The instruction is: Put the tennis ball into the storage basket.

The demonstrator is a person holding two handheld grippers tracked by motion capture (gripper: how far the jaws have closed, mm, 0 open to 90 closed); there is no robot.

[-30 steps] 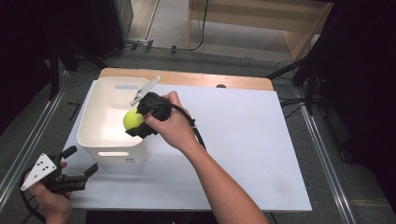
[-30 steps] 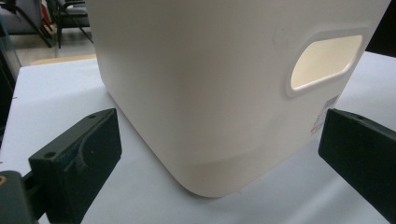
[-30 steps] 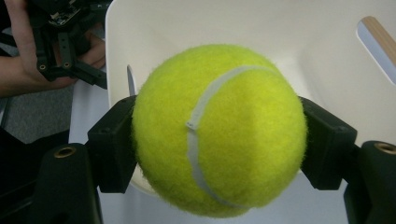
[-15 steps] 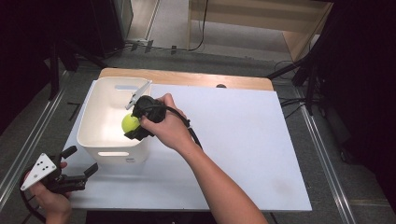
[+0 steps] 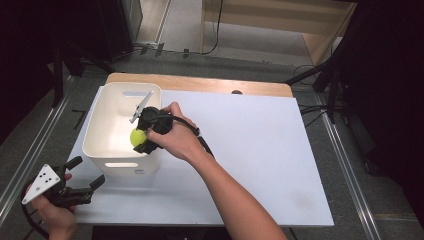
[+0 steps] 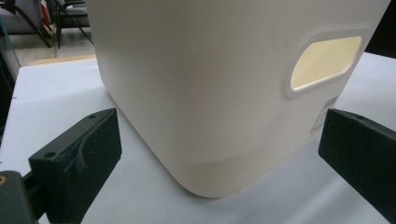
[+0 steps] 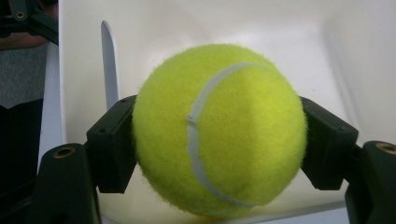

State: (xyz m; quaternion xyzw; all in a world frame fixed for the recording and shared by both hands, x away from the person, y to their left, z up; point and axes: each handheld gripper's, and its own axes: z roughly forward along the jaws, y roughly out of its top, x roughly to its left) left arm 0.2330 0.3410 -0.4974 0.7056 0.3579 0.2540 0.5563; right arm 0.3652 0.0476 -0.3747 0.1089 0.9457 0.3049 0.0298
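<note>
A yellow tennis ball (image 5: 137, 137) (image 7: 219, 130) is clamped between the two black jaws of my right gripper (image 5: 142, 138) (image 7: 219, 140). The ball hangs over the inside of a white plastic bin (image 5: 107, 127), near the bin's right wall. The bin's pale floor and walls (image 7: 261, 37) lie behind the ball in the right gripper view. My left gripper (image 5: 86, 175) (image 6: 219, 149) stands open at the table's front left corner. Its jaws point at the bin's outer corner (image 6: 205, 93), with the handle cut-out (image 6: 325, 63) to the right.
The bin stands at the back left of a white tabletop (image 5: 260, 150) with a wooden strip (image 5: 200, 84) along its far edge. Metal rails run on the floor at both sides. Cables lie on the floor beyond the table.
My right gripper has carried the ball a little farther left and lower, over the bin's interior. The left gripper has stayed in place.
</note>
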